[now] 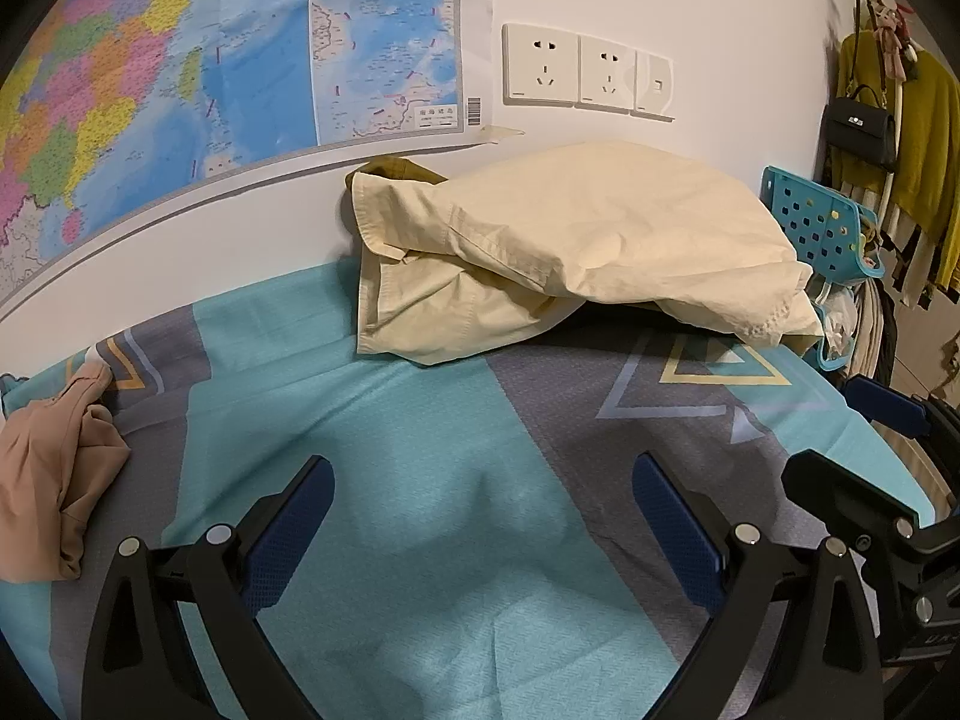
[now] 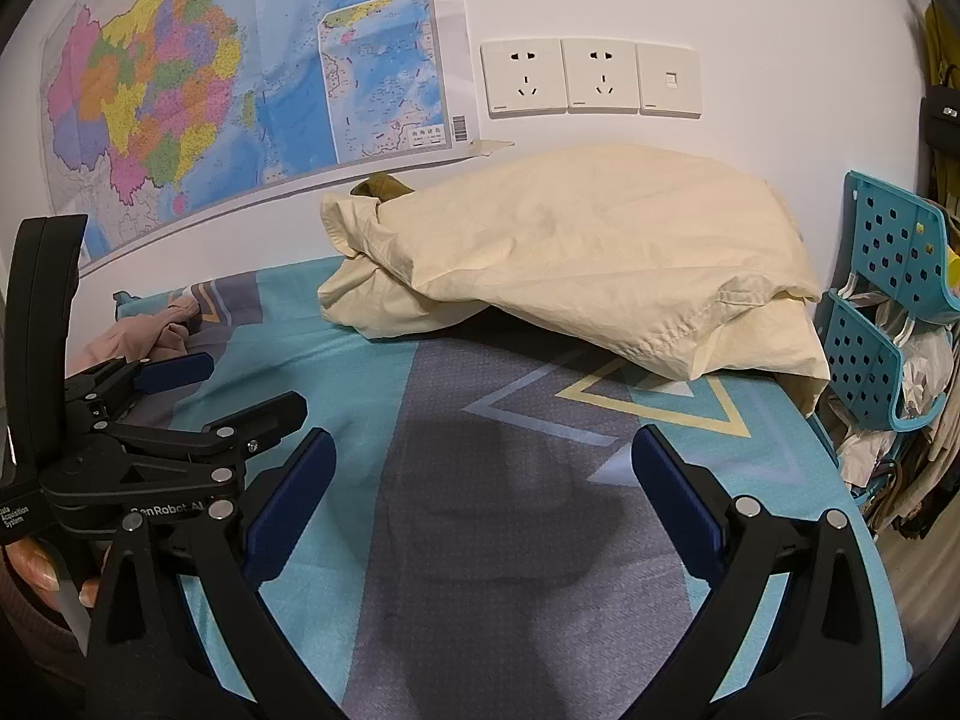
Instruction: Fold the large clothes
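A large cream-yellow garment [image 1: 558, 240] lies crumpled in a heap at the back of the bed against the wall; it also shows in the right wrist view [image 2: 576, 258]. An olive piece of cloth [image 1: 396, 171] pokes out behind it. My left gripper [image 1: 480, 480] is open and empty above the bedsheet [image 1: 384, 420], well short of the garment. My right gripper [image 2: 480, 456] is open and empty, also short of the garment. The left gripper shows at the left in the right wrist view [image 2: 240, 387].
A crumpled pink cloth [image 1: 54, 468] lies at the bed's left. A teal perforated basket [image 2: 888, 312] with hangers and clothes stands at the bed's right edge. A map [image 2: 228, 78] and wall sockets [image 2: 588, 78] are on the wall behind.
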